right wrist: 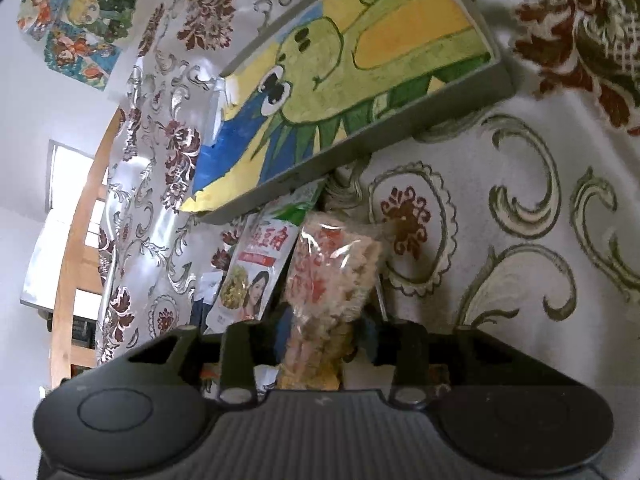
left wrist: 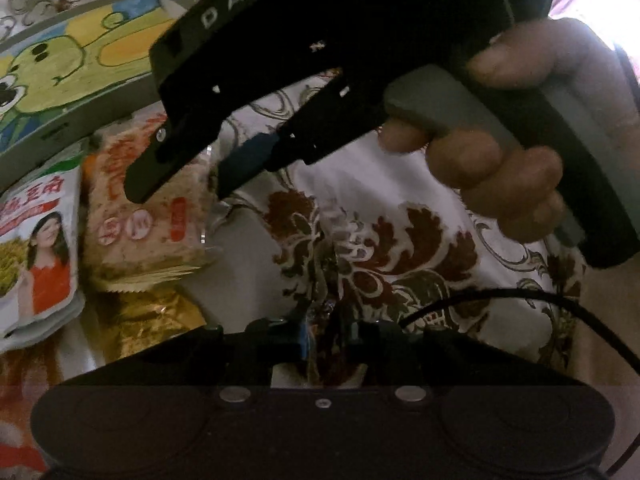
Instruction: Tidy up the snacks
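Observation:
A clear-wrapped pale rice-cake snack pack (right wrist: 332, 280) with red print sits between the fingers of my right gripper (right wrist: 324, 340), which is shut on it. The same pack (left wrist: 140, 216) lies on the table in the left wrist view, with the right gripper's fingers (left wrist: 180, 168) around its top. A white pouch with a woman in red (left wrist: 40, 252) lies to its left, also in the right wrist view (right wrist: 256, 276). A gold wrapper (left wrist: 148, 320) lies below the pack. My left gripper (left wrist: 324, 340) is shut and empty above the cloth.
A grey tray with a green cartoon drawing (right wrist: 360, 72) stands behind the snacks, also in the left wrist view (left wrist: 72, 60). The table has a floral cloth (right wrist: 520, 220). More snack packets (right wrist: 76, 20) lie far left. A black cable (left wrist: 520, 300) runs at the right.

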A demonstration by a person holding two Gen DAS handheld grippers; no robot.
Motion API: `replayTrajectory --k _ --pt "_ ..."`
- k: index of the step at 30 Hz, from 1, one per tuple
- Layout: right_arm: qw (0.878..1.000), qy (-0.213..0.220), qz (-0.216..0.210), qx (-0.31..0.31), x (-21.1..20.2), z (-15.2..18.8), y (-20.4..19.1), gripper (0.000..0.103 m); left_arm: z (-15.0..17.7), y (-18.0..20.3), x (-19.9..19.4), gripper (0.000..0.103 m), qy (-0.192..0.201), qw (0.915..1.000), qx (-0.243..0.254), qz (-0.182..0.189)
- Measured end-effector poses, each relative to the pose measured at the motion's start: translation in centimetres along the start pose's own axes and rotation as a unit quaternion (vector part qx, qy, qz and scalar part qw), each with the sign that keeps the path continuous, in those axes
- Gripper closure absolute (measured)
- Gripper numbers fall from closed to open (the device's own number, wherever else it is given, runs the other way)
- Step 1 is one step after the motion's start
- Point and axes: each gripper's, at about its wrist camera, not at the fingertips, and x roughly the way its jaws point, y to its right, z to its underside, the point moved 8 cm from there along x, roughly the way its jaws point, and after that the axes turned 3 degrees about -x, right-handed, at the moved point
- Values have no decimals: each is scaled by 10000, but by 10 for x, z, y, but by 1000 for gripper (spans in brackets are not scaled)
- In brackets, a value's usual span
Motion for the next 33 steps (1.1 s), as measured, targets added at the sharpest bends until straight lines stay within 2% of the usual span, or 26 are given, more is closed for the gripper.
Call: replayTrajectory --k 3,5,7,9,12,16,19,22,26,29,33 --pt "10000 -27 5 -33 5 3 -3 55 2 -1 -6 89 31 9998 -45 -187" --pt "10000 -19 9 23 5 4 -3 66 3 0 -9 89 51 9994 -174 -290" --pt "10000 61 -16 18 1 3 -4 71 6 3 -13 89 90 9985 -323 -442" --pt "9998 203 -49 11 -5 1 -5 74 11 0 -18 90 118 9962 -590 -637" --pt "9992 409 -36 -40 -16 -2 -6 79 22 -6 -24 90 -5 9876 -1242 -961" --pt "9979 588 161 -205 -28 -4 -3 80 28 -9 -46 91 291 9785 -1674 -1166" --pt "9965 681 318 -364 -36 -3 -3 80 33 -15 -63 92 497 9675 -2078 -1351" --pt "9954 667 515 -459 -42 1 -3 80 36 -22 -77 92 758 9590 -2218 -1593" --pt "9920 687 754 -750 -43 7 -11 80 33 -29 -77 92 906 9549 -2219 -1752" --pt "9908 756 700 -879 -38 9 -19 79 31 -37 -73 92 988 9516 -2314 -1766" --pt "9895 770 588 -1072 -22 11 -29 67 29 -46 -71 92 1148 9465 -2459 -1747"
